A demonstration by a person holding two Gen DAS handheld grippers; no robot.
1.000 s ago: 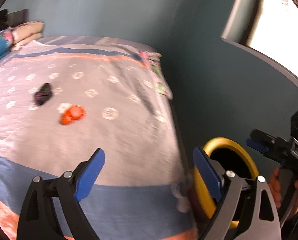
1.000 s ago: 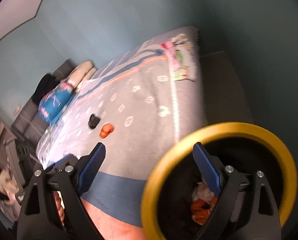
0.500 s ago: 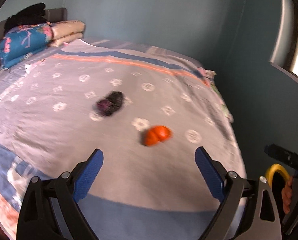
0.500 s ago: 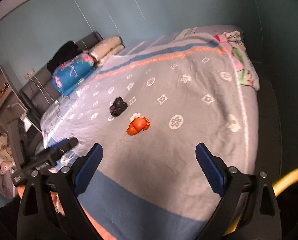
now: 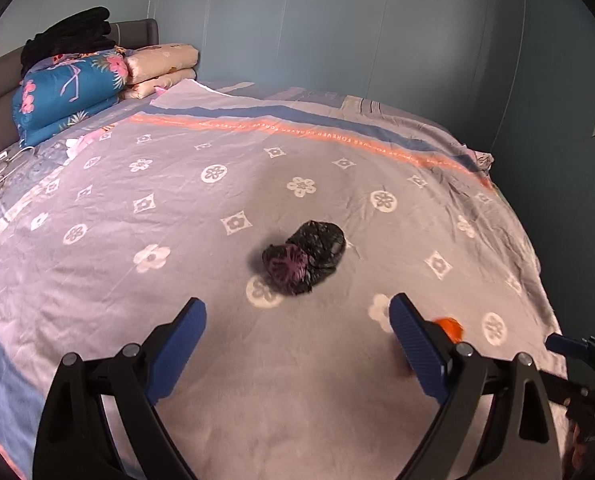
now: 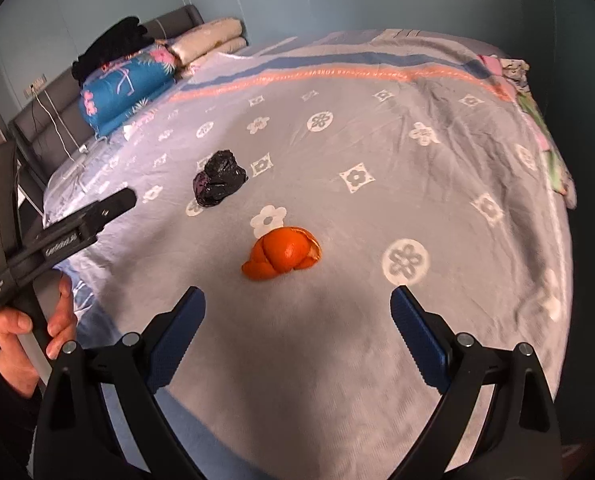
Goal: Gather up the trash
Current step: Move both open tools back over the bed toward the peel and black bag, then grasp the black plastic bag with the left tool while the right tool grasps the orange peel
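A crumpled black plastic bag point(image 5: 305, 257) lies on the grey flowered bedspread point(image 5: 177, 208), just ahead of my open left gripper point(image 5: 297, 344), which holds nothing. An orange peel point(image 5: 449, 327) peeks out behind the left gripper's right finger. In the right wrist view the orange peel point(image 6: 283, 254) sits a short way ahead of my open, empty right gripper point(image 6: 297, 336), slightly left of centre. The black bag point(image 6: 218, 177) lies farther back to the left. The left gripper point(image 6: 61, 236), held by a hand, shows at that view's left edge.
Folded quilts point(image 5: 69, 92) and a black garment point(image 5: 69, 38) are stacked at the headboard, far left. Colourful cloth point(image 6: 541, 128) hangs over the bed's right edge. A blue wall point(image 5: 337, 28) runs behind the bed. A white cable point(image 6: 57, 120) trails by the headboard.
Both grippers swung away from the yellow-rimmed bin, which has left view, and moved in over the bed. The black bag and orange peel are now much closer.
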